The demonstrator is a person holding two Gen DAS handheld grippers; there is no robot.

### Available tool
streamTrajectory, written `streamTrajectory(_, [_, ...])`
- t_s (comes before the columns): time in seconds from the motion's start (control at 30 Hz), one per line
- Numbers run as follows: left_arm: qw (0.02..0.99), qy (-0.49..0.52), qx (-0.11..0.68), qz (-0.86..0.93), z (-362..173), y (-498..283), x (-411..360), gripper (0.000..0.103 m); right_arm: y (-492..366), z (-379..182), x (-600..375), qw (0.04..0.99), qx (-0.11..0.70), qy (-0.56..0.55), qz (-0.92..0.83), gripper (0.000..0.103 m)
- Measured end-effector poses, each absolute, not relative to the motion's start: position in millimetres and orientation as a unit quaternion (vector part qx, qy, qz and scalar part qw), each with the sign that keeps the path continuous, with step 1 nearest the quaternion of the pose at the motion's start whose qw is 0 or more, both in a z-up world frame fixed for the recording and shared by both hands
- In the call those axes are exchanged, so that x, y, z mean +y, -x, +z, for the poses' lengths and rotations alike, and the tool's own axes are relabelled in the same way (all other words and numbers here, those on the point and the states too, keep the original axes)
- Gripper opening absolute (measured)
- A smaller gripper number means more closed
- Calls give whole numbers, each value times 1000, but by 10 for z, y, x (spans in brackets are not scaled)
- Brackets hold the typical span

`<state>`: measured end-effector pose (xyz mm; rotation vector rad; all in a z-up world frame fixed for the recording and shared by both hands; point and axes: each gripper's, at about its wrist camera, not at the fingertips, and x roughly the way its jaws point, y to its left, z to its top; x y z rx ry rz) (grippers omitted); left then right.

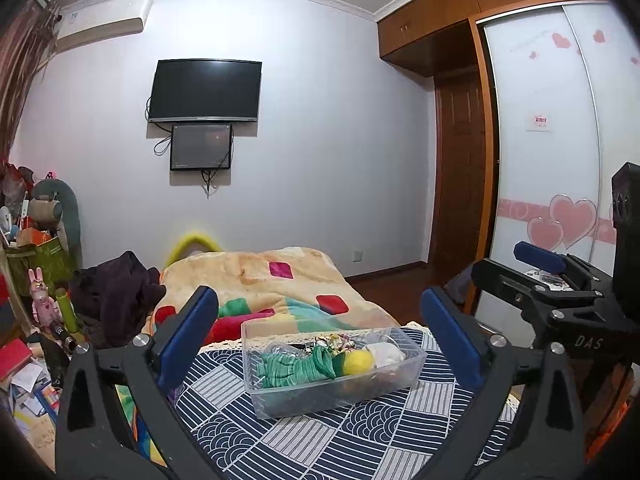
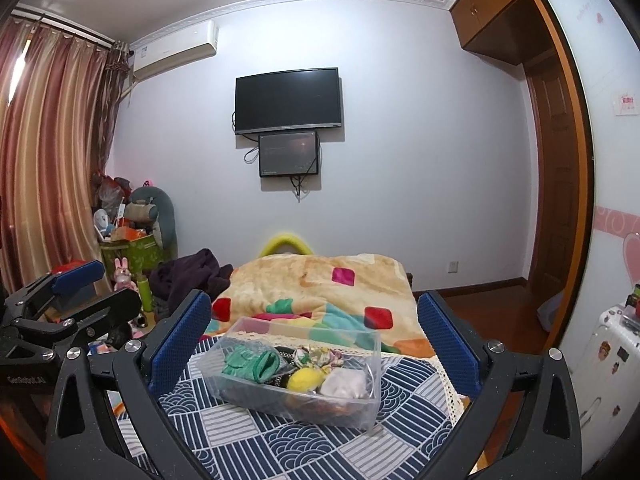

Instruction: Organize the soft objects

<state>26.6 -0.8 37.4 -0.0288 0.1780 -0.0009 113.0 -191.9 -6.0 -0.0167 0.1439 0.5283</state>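
Both hand-held grippers are hovering level above a clear rectangular plastic bin (image 1: 334, 376) that is sitting on a navy-and-white patterned cloth (image 1: 320, 440) at the near end of a bed. The left gripper (image 1: 320, 336) and the right gripper (image 2: 314, 344) are each standing wide apart at the jaws, gripping nothing. Inside the bin are lying a green ribbed knitted piece (image 2: 252, 364), a yellow fuzzy ball (image 2: 306, 380), a white soft lump (image 2: 344, 384) and a floral fabric scrap (image 2: 320, 356).

This arrangement is fitting either a bin already filled or one awaiting sorting. Any approach is best made from directly above, with the jaws closing on one soft item alone and clear of the thin walls.

The bin's lower contents are showing only dimly through the plastic. Dark items beneath the ball are proving too indistinct to identify. The cloth's near edge is being cut off by the gripper bodies.
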Motion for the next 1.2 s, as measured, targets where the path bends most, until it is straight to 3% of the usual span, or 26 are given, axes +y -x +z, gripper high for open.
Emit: streamTrajectory(1.2, [995,20,101,-13,310,-295,-19,103,-1106,-30,-1940,960,72,-1,270,103])
